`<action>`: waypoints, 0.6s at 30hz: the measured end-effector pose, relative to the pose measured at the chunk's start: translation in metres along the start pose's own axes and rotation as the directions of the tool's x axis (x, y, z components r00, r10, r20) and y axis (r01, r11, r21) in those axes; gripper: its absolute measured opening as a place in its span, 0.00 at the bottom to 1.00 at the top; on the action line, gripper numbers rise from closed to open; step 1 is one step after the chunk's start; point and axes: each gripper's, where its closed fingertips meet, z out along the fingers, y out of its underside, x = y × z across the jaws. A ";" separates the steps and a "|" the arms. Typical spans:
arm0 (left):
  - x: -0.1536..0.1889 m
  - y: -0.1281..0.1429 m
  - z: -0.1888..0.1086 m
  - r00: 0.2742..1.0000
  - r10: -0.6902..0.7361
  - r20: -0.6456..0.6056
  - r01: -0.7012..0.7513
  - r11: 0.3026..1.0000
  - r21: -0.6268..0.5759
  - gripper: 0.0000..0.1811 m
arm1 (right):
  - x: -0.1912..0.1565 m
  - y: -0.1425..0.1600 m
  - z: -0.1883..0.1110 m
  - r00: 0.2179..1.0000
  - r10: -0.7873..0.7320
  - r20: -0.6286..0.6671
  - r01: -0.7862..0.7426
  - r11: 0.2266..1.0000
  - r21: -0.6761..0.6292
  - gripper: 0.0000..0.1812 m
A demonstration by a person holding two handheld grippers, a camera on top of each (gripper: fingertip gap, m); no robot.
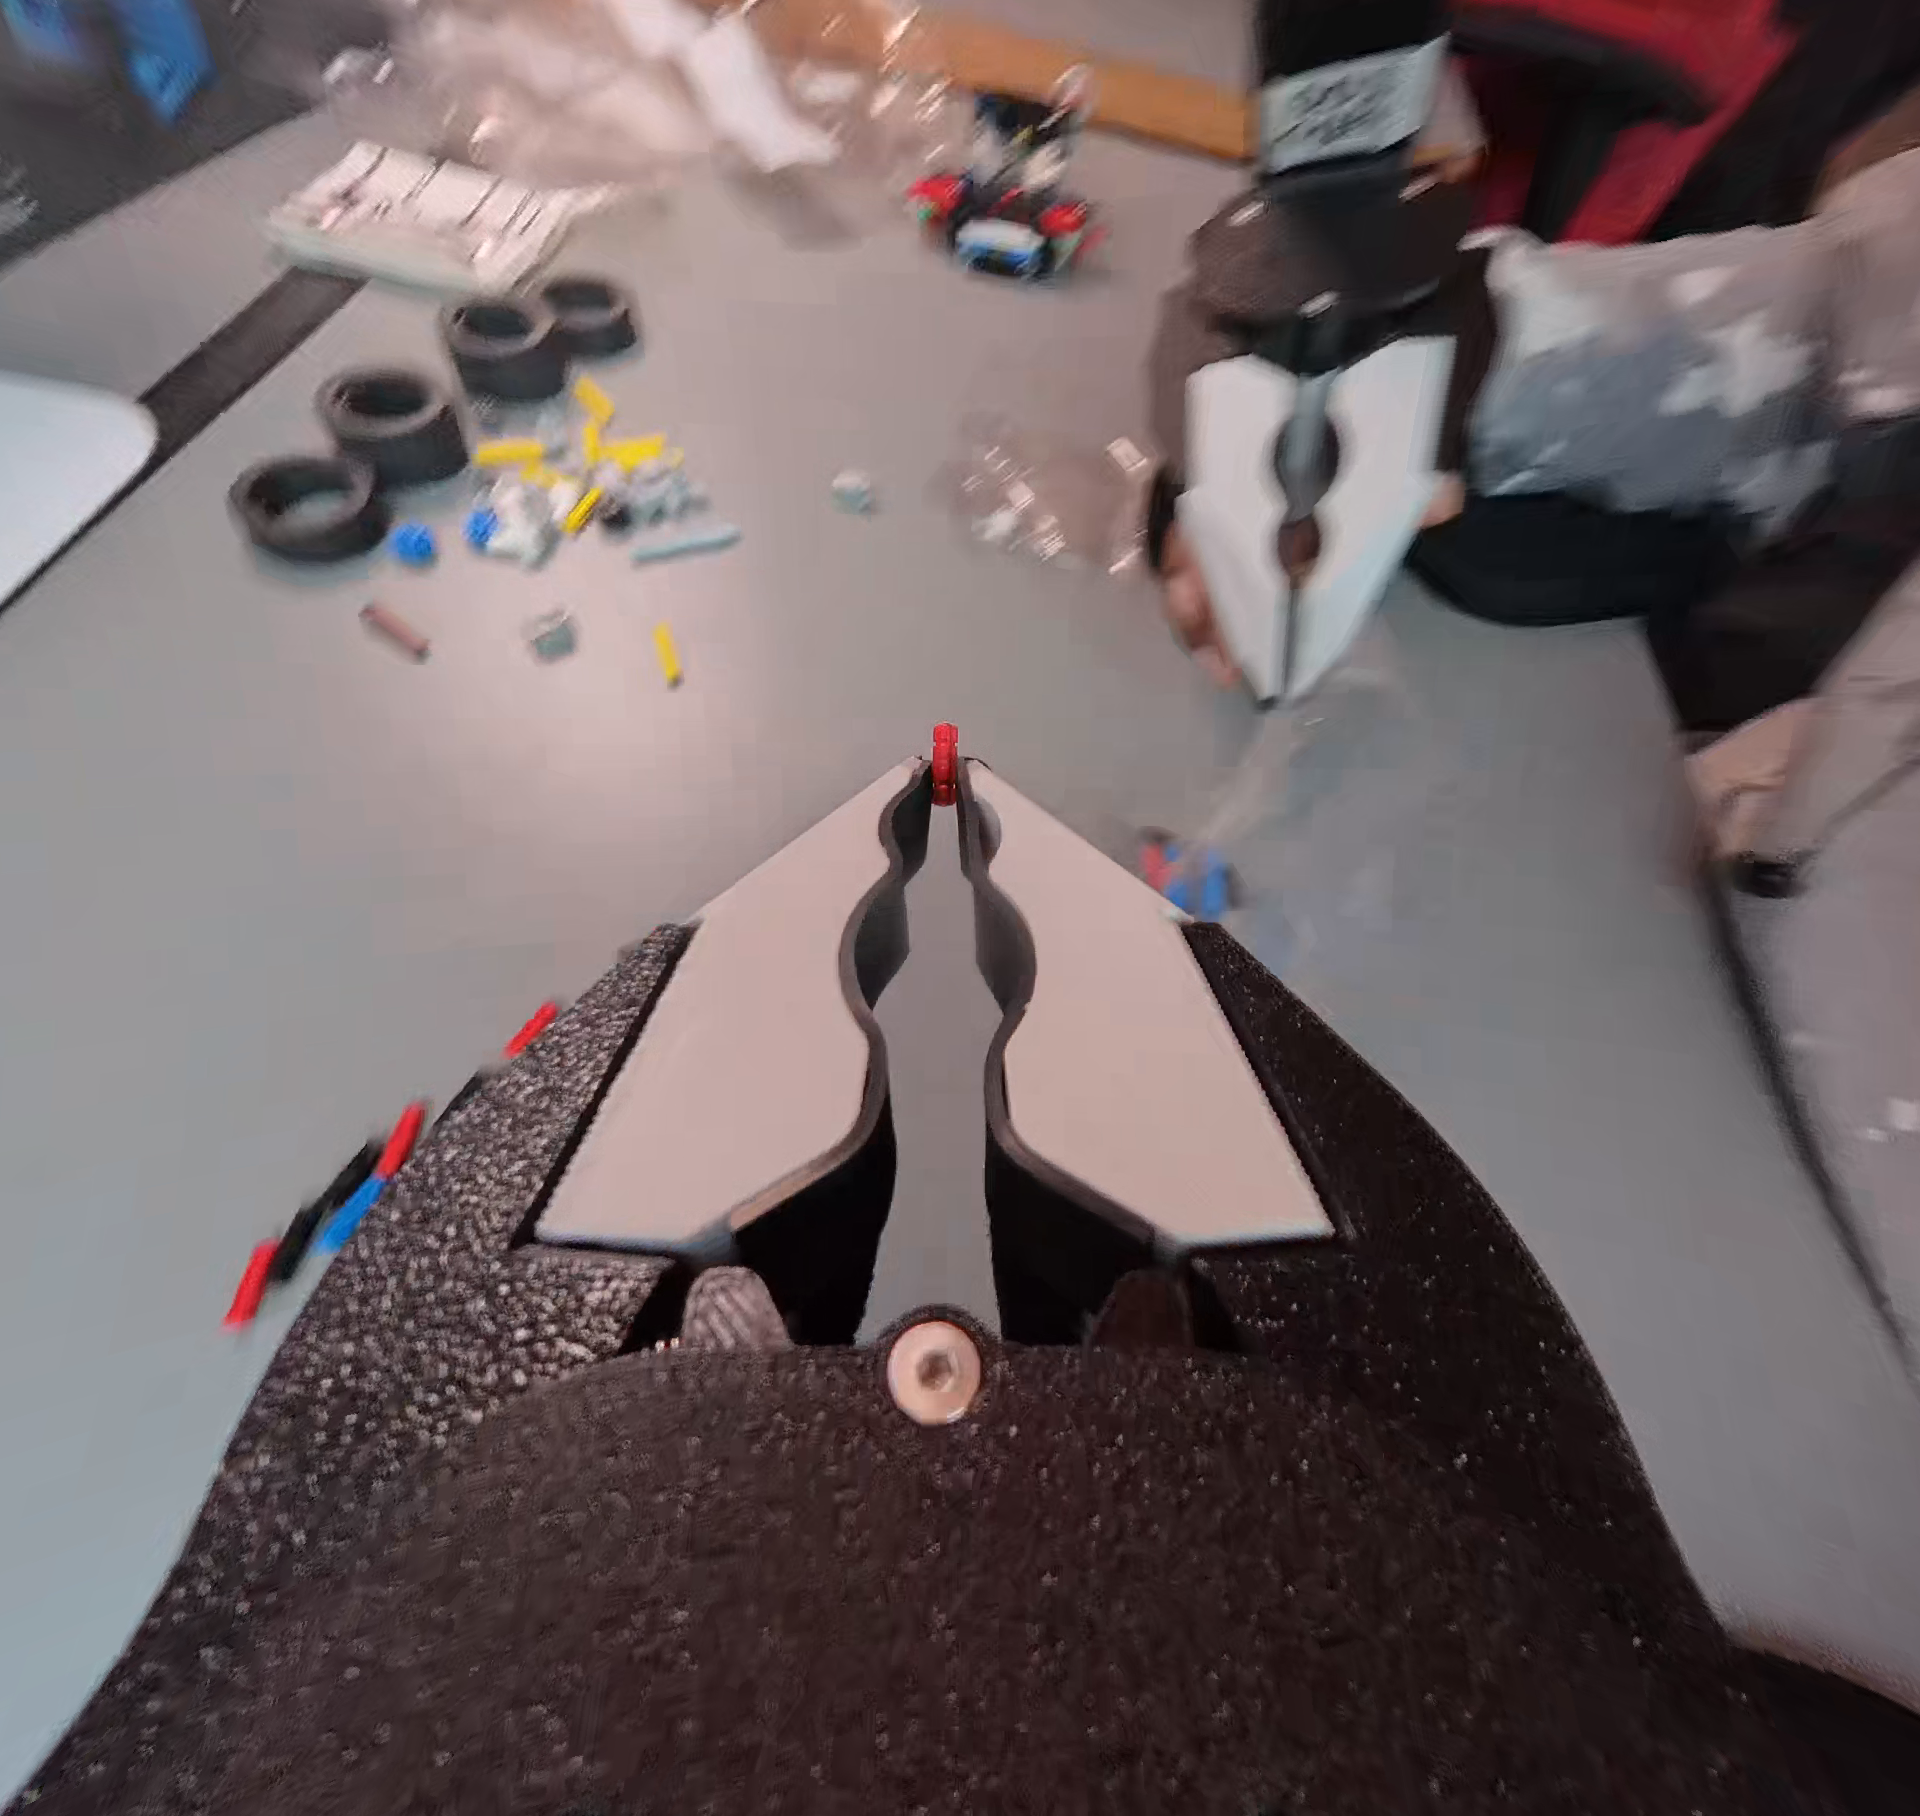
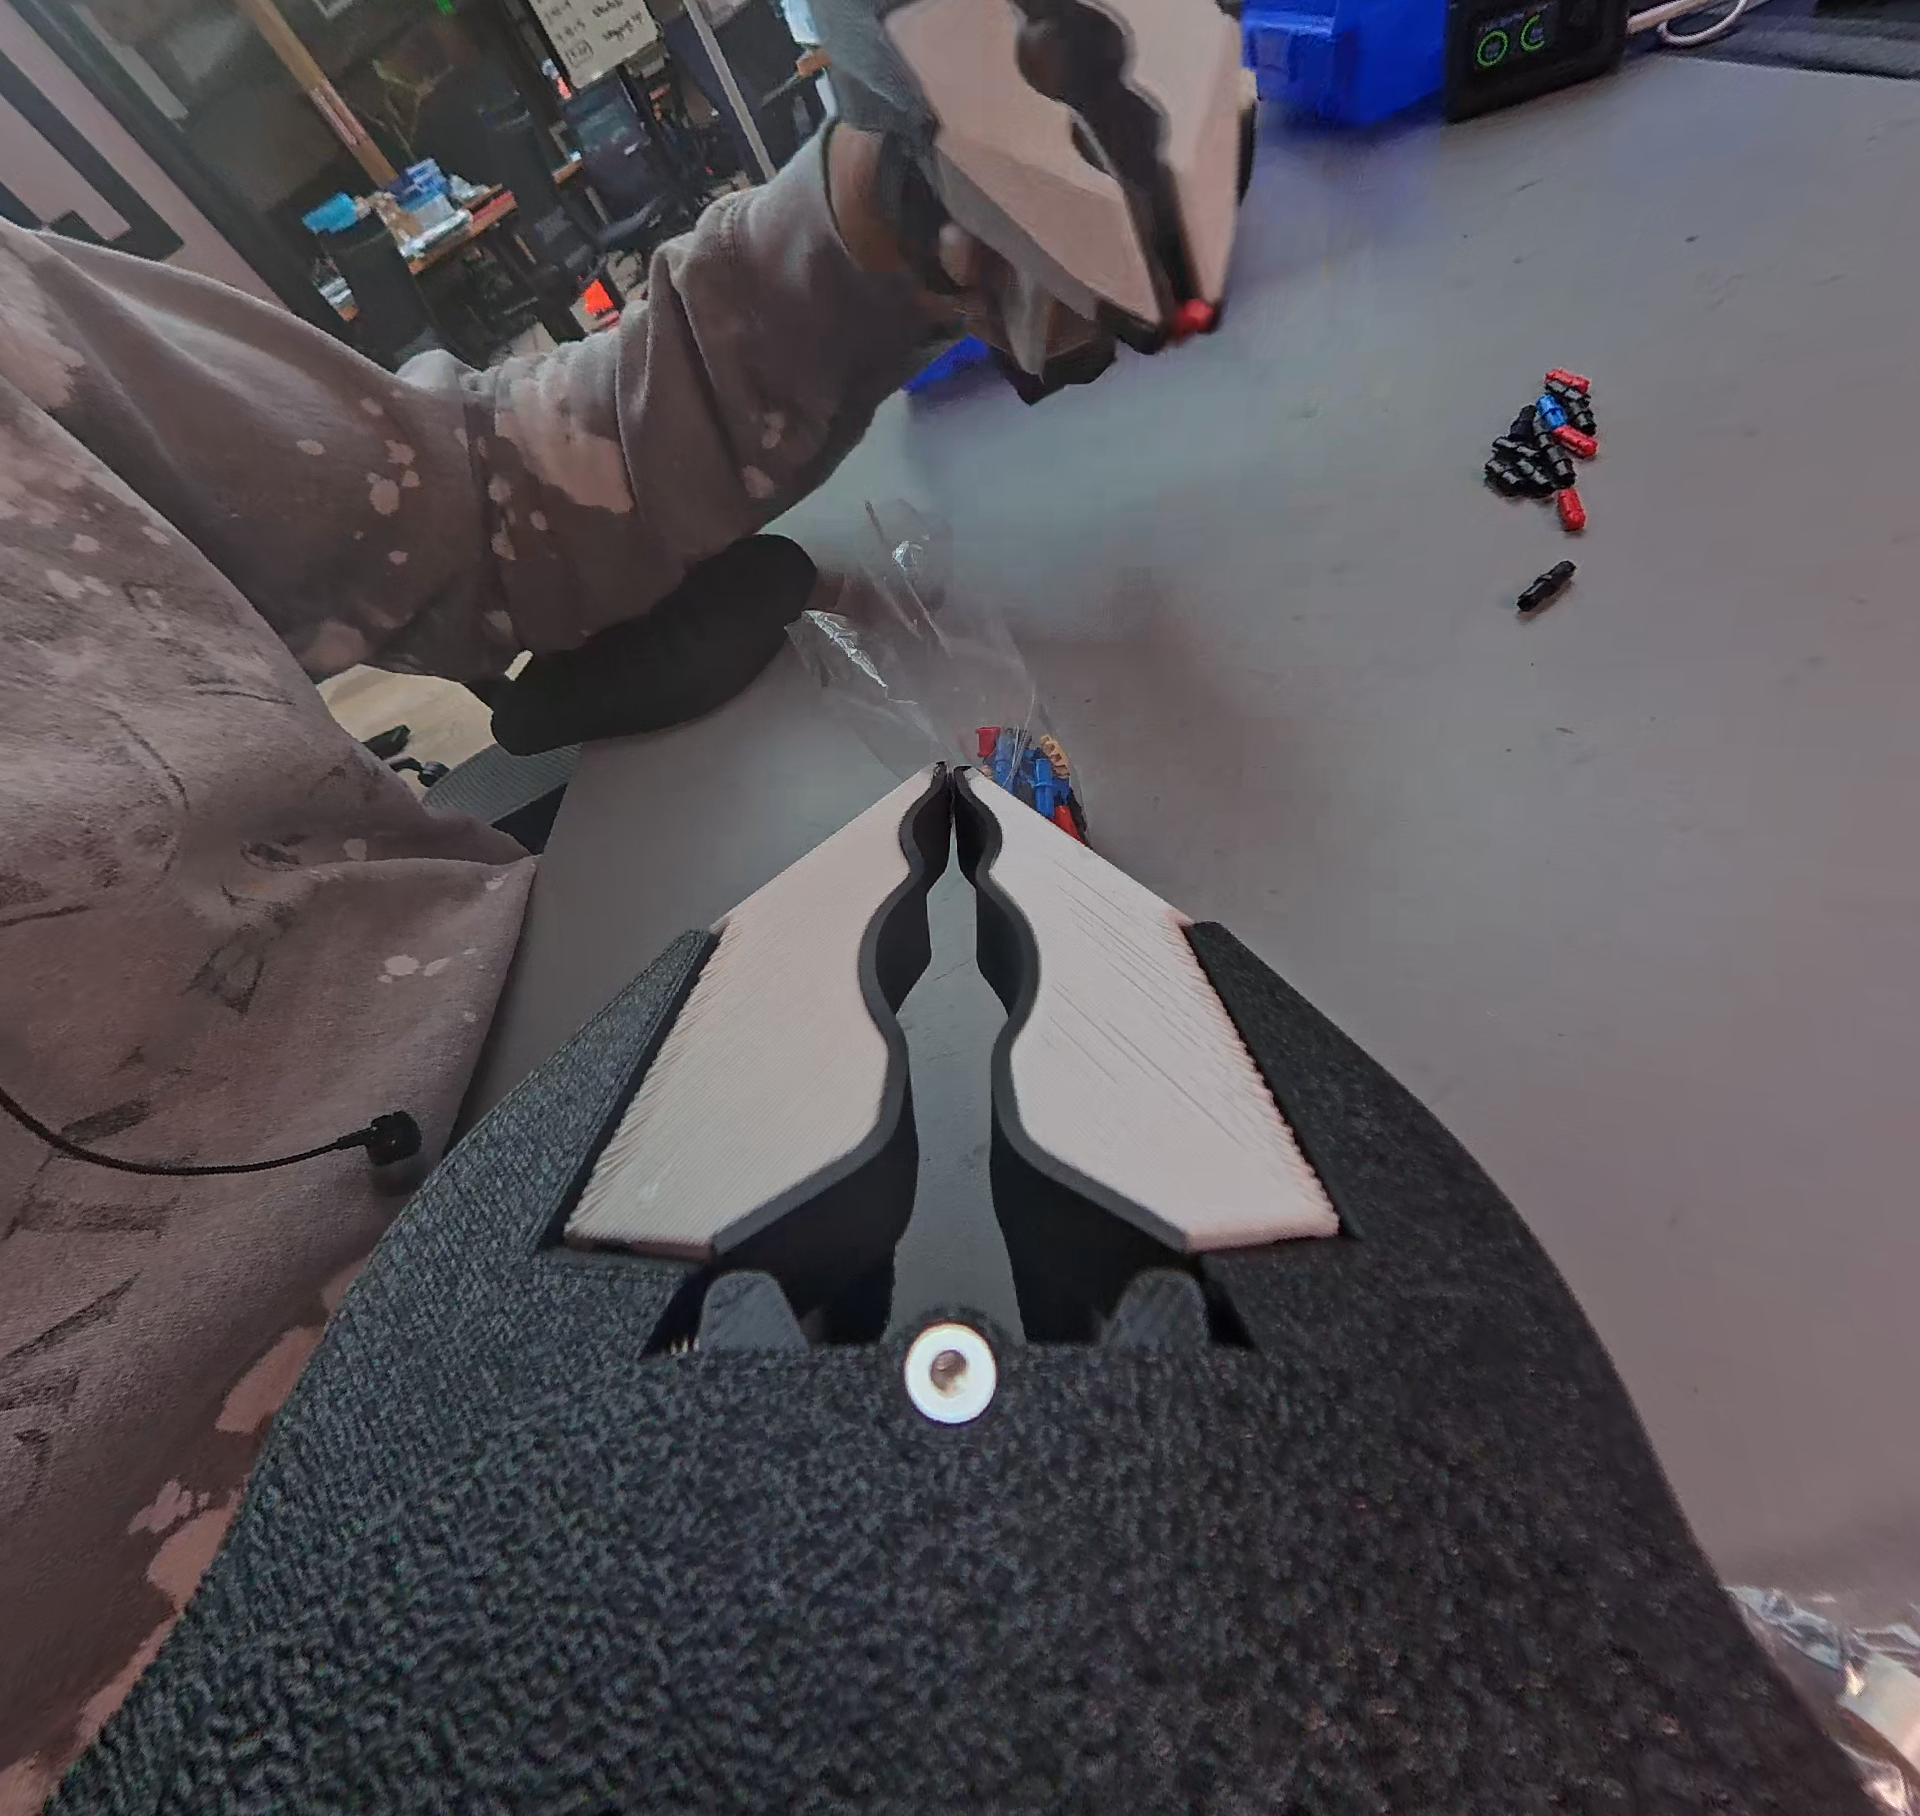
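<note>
My left tongs point(image 1: 943, 764) pinch a small red piece point(image 1: 943, 761) upright at frame centre; right tongs point(image 2: 953, 777) nip the clear bag point(image 2: 914, 644).

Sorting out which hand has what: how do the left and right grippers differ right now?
The left gripper pinches a small red piece at its tips; the right gripper holds no piece, its tips closed at a clear plastic bag of pins. The left hangs above bare grey table; the right sits nearer the person's sleeve. Both are shut.
</note>
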 end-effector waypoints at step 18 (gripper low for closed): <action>-0.082 0.072 0.019 0.947 -0.007 0.321 0.094 0.962 -0.256 0.18 | 0.000 -0.001 0.000 1.000 0.009 0.003 -0.009 1.000 0.004 0.00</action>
